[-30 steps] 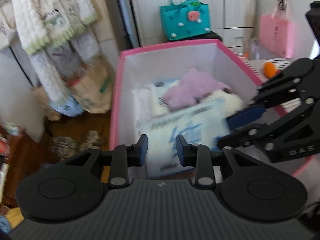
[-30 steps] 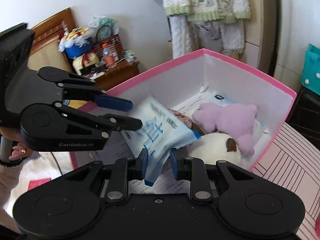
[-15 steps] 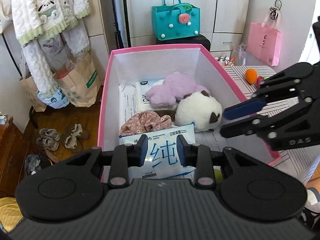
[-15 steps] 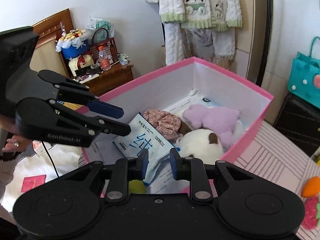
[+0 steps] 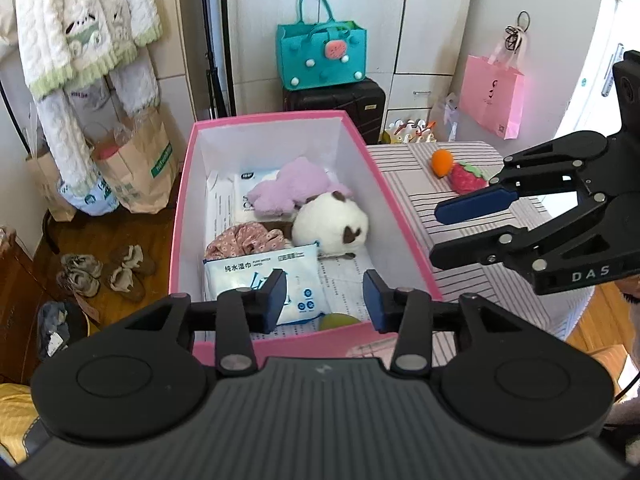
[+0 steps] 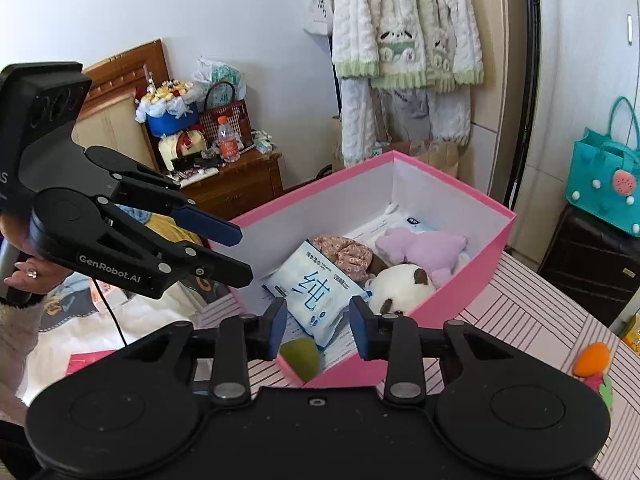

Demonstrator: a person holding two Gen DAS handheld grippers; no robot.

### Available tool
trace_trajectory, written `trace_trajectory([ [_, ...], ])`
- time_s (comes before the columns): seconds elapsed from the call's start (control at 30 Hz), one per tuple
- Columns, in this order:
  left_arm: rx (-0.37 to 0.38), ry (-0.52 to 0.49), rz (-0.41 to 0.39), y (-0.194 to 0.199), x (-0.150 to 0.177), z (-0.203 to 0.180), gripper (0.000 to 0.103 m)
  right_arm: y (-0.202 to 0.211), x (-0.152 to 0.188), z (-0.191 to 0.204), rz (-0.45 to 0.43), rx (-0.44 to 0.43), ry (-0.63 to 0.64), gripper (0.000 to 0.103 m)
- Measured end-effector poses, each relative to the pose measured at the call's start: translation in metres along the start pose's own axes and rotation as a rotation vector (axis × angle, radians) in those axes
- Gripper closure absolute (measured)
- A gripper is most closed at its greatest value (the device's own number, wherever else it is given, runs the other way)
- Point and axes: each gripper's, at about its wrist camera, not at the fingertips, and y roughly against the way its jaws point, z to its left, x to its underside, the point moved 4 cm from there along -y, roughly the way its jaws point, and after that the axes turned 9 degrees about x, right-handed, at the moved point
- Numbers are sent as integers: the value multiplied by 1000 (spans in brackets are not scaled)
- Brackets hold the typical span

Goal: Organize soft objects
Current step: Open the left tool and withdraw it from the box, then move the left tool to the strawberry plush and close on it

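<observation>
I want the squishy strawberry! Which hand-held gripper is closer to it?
Right. The right hand-held gripper hangs beside the red plush strawberry on the striped table; the left hand-held gripper sits over the pink box, farther away.

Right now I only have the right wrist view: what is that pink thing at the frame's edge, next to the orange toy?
Observer: A strawberry toy, right beside the orange toy on the striped table.
Operator: Anything low down on the far side that I can't see?
Observer: Some shoes on the floor beside the pink box.
Operator: And hanging further back?
Observer: A pink paper bag hangs beyond that table.
</observation>
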Motion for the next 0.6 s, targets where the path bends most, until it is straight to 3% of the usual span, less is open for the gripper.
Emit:
trace_trajectory([
  [0.23,-20,-48,-23,23,1,-21,56,43,7,4,-44,14,6,55],
  [0.4,-51,-97,-43,34,7,-40,56,67,21,6,-57,-36,-2,54],
  [0.6,-20,-121,-23,39,21,-65,54,92,41,3,-79,-10,-31,52],
])
